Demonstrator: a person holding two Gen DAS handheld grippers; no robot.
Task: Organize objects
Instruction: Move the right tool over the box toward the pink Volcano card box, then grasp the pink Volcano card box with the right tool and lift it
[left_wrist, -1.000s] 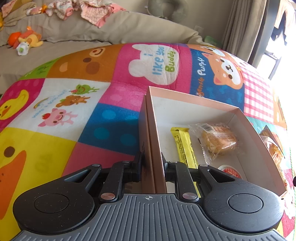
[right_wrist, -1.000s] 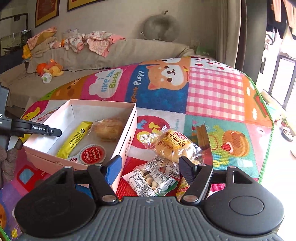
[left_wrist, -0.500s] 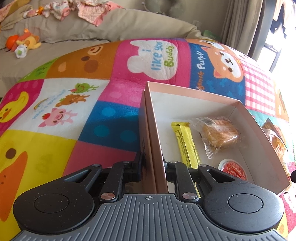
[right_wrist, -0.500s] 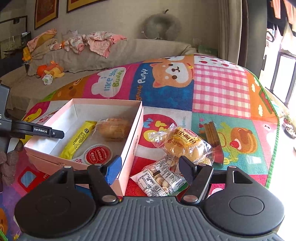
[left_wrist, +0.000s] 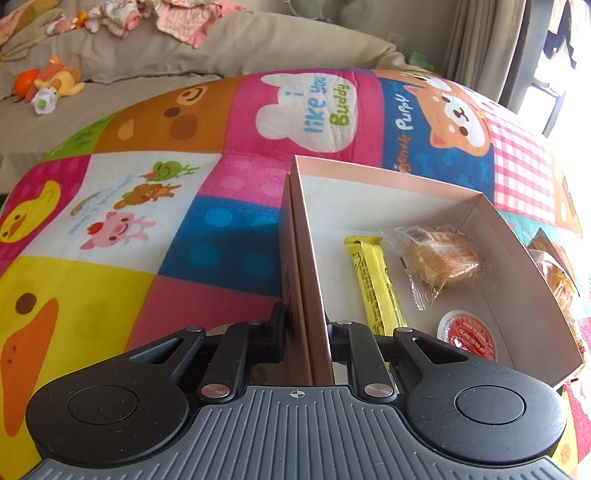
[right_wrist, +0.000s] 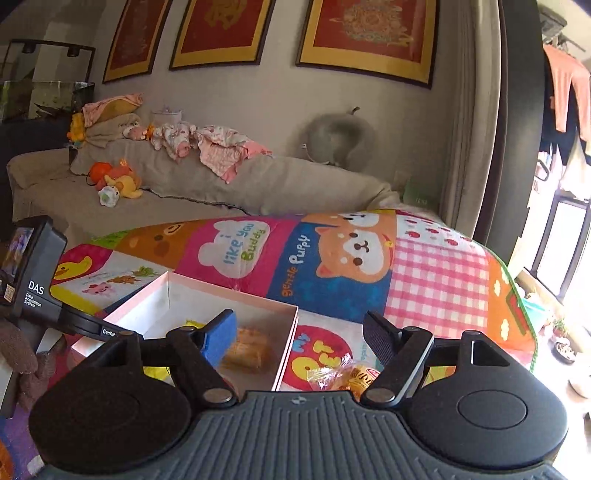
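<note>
A pink open box (left_wrist: 388, 184) rests on the cartoon blanket. Inside lie a yellow bar (left_wrist: 373, 280), a wrapped cake (left_wrist: 443, 262) and a red-lidded round cup (left_wrist: 467, 336). My left gripper (left_wrist: 306, 321) pinches the box's left wall, one finger outside and one inside, its jaws closing on it. In the right wrist view the box (right_wrist: 229, 291) is low on the left. My right gripper (right_wrist: 299, 325) hovers above the box's right corner, jaws opening, nothing between them. A wrapped bread packet (right_wrist: 343, 376) lies just right of the box, partly hidden by the gripper body.
The left gripper's black unit (right_wrist: 33, 273) and a gloved hand (right_wrist: 14, 347) sit at the far left. A beige couch (right_wrist: 184, 199) with toys and clothes runs behind the blanket. The blanket's edge (right_wrist: 517, 306) drops to the floor at the right, by a curtain.
The right gripper has risen and tilted up, so the loose snacks have slid out at the bottom of its view. Its jaws have spread wider. The left gripper still grips the box wall.
</note>
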